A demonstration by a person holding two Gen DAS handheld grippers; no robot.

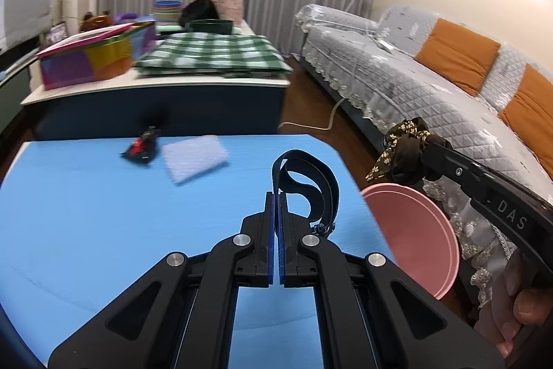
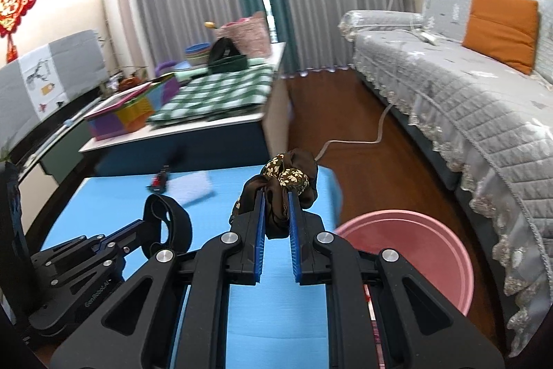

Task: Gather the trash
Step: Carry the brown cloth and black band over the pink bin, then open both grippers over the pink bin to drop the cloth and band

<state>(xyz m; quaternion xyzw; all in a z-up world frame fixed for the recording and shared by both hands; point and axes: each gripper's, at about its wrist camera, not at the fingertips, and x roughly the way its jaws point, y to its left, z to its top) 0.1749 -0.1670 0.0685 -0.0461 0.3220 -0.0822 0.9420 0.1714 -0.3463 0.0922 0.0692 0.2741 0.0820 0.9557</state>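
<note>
At the far left of the blue table top [image 1: 103, 230] lies a small black and red scrap [image 1: 141, 149], and just to its right, close beside it, a pale quilted pad [image 1: 195, 158]; both are blurred, so whether they touch cannot be told. Next comes the left gripper [image 1: 276, 196], its blue-padded jaws pressed together on the end of a black strap [image 1: 307, 185], which curls up in a loop above the fingertips and hangs clear of the table. In the right wrist view the same left gripper [image 2: 157, 223] shows at the lower left with the black strap [image 2: 169, 223] looped at its tip. To the right of it, the right gripper [image 2: 276, 196] pinches a brown fabric scrunchie [image 2: 287, 182] (dark satin with a patch of small cream flowers), the cloth bunched between the blue pads and bulging above them; the left wrist view shows that right gripper [image 1: 428, 140] reaching in from the right with the brown fabric scrunchie [image 1: 404, 151] at its tip. Below and to the right of the table edge stands a pink basin [image 2: 446, 255] on the wooden floor [image 2: 345, 120], its rim just beside the table corner. Farther right runs a sofa [image 2: 466, 99] under a grey quilted cover with orange cushions.
</note>
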